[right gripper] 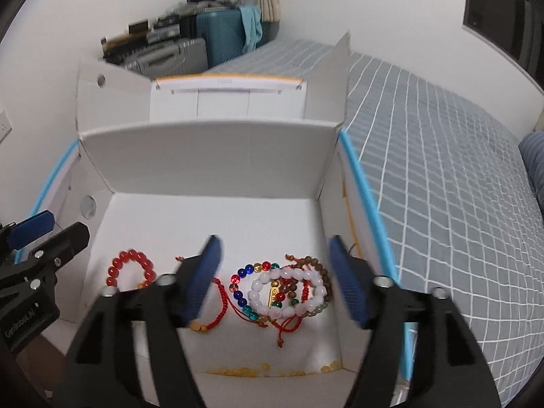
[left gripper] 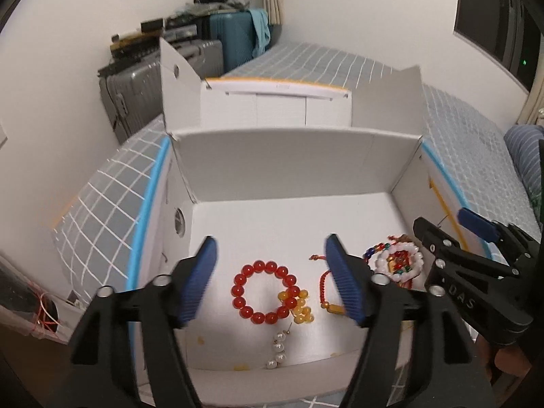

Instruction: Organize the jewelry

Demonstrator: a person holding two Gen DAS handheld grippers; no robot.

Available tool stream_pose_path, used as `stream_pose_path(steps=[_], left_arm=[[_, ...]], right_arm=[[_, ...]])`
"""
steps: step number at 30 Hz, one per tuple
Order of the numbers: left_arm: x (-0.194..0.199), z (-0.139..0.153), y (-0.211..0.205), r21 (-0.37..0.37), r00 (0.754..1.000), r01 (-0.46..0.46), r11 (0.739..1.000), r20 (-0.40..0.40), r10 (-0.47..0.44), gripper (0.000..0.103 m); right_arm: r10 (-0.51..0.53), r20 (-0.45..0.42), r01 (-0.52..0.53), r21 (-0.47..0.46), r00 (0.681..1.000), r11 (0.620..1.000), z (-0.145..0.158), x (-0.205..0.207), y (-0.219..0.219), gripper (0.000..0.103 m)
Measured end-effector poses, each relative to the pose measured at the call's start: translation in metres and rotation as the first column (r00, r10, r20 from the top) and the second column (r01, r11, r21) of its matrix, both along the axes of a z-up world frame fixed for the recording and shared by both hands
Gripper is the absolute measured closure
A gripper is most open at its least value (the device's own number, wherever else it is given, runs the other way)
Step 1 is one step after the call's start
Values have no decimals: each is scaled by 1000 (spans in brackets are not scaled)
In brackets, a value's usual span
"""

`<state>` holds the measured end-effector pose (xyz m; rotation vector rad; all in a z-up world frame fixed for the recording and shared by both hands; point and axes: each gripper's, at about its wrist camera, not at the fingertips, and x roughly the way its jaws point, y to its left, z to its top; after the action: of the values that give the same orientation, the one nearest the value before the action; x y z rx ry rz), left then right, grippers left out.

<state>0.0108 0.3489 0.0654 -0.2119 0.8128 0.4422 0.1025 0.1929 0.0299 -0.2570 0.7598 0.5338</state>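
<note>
Both the left gripper and right gripper hang released, empty. The red bead bracelet lies low-centre in the white box; the white bead bracelet sits tangled. Light, smooth, likely slippery: pinch across one strand.

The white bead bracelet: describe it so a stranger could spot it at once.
Look inside the open white box on the checked bed. Near its right wall lies a pile of bracelets; the white bead bracelet is the ring of large milky beads on top, unlike the multicoloured glass and brown strands around it.
</note>
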Motion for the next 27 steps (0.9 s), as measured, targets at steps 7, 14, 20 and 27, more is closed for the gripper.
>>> stream_pose_path(steps=[7, 14, 20, 27], left_arm=[[-38, 25, -17, 56, 997, -26, 998, 69, 22, 9], [-79, 23, -31, 63, 993, -54, 997, 112, 47, 6], [-103, 5, -39, 39, 992, -65, 997, 115, 60, 6], [-112, -8, -48, 53, 994, -50, 997, 96, 45, 6]], right_arm=[[3, 79, -6, 33, 997, 999, 19, -35, -29, 8], [-13, 99, 6, 77, 995, 997, 19, -70, -60, 8], [0, 103, -8, 74, 995, 997, 11, -94, -81, 8], [-41, 96, 31, 95, 995, 995, 3, -99, -95, 8]])
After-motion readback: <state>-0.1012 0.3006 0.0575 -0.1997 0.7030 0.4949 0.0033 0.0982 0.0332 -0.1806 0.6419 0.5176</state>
